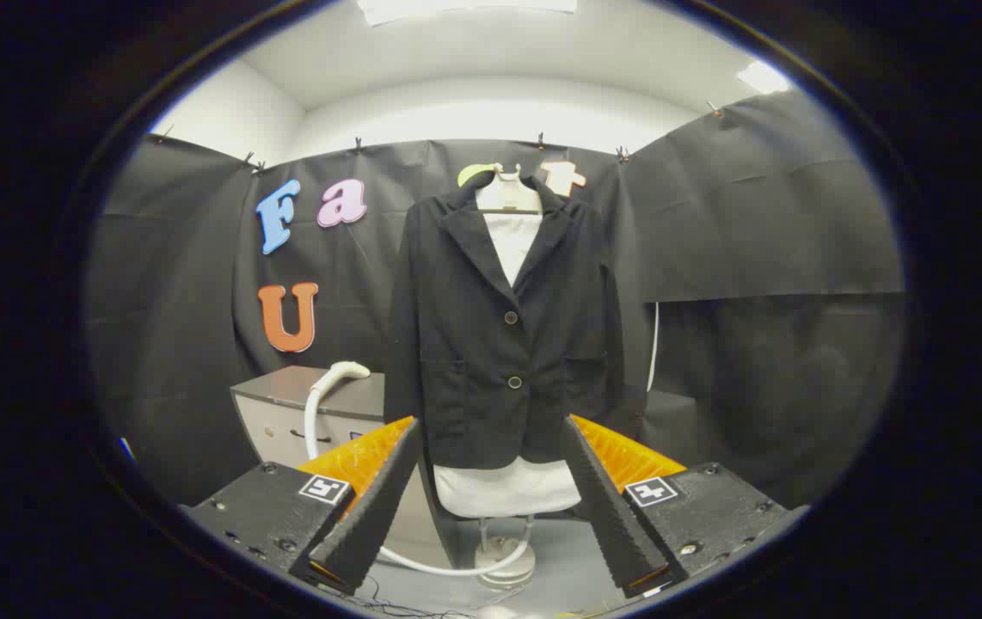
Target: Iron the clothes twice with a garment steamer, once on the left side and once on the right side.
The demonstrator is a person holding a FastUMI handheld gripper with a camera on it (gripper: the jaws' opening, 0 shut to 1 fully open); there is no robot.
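Two spread fingers of the hand-held gripper (491, 507), open room before the hanging jacket (504, 335), steamer head (343, 372) leftward.

Black jacket (504, 331) with two dark round buttons over a white form (508, 486); white steamer head (345, 371) and hose (312, 425); grey-topped, pale-fronted cabinet (306, 404); grey floor (568, 559); fingers of the gripper (491, 516) spread wide, holding nothing

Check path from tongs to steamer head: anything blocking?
Nothing visible blocks it. The tongs are open and empty, facing the jacket. The steamer head rests on the cabinet beside the jacket, with open space between it and the tongs.
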